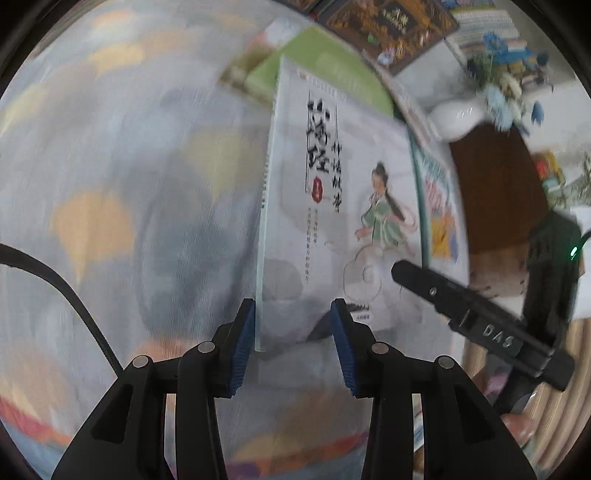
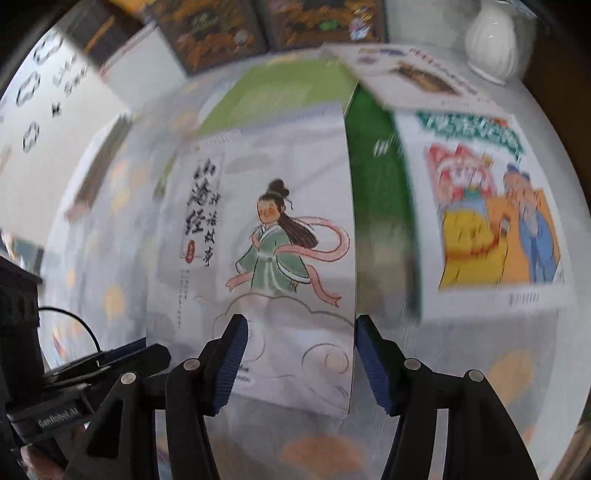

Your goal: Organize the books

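**White storybook between two open grippers on a blurred counter**

Motion blur smears both views, so the cloth on the counter (image 1: 110, 166) reads only as grey with soft orange patches, and the small print on every cover is illegible. The fisheye rims cut off the far edge of the counter and the dark boxes (image 2: 221, 33) along the top of the frame.

The white storybook (image 2: 288, 229), with a girl in a green robe on its cover, fills the centre of the right wrist view. Its lower right corner lies between the pads of the right gripper (image 2: 299, 362), whose jaws stand apart with no pad seen pressing on it. In the left wrist view the book's left edge sits just inside the left pad of the left gripper (image 1: 293, 343); the jaws are released, and contact cannot be told through the blur.

A green book (image 2: 373, 192) lies partly hidden under the storybook. Right of it lies a colourful picture book (image 2: 491, 221), and above that another book (image 2: 413, 74), blurred. A white vase (image 2: 491, 40) stands at upper right, its top cut off.
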### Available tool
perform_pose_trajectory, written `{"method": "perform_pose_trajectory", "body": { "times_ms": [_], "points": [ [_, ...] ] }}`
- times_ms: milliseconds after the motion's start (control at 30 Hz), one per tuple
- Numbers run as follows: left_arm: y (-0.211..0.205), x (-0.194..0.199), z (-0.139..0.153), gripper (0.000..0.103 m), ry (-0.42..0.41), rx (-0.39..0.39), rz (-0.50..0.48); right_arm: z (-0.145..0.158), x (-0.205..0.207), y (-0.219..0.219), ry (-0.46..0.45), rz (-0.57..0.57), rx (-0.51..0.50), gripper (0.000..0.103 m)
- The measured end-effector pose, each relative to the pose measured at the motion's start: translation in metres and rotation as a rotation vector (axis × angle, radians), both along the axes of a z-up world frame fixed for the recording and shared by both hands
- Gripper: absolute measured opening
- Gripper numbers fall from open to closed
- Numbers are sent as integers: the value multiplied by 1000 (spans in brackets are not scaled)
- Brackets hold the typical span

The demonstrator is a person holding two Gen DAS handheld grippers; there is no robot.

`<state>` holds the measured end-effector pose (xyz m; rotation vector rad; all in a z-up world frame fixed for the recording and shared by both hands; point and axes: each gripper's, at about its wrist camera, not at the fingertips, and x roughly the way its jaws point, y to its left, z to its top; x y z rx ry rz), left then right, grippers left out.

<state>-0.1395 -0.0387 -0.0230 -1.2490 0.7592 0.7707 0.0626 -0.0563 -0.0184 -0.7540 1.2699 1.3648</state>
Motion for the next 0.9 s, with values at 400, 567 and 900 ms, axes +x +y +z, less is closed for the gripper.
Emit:
{"method": "perform_pose_trajectory", "body": {
  "times_ms": [400,567,900],
  "points": [
    [-54,-40,4,37,-44,-23,80,-16,-6,-79,96,100,-103,66],
    [-55,-46,-1,37,-44,-22,130,-14,15,-83,165,-79,-68,65],
    [-66,-5,8,37,130,108,-3,-8,-3,-82,20,-17,53,47]
  ]
}}
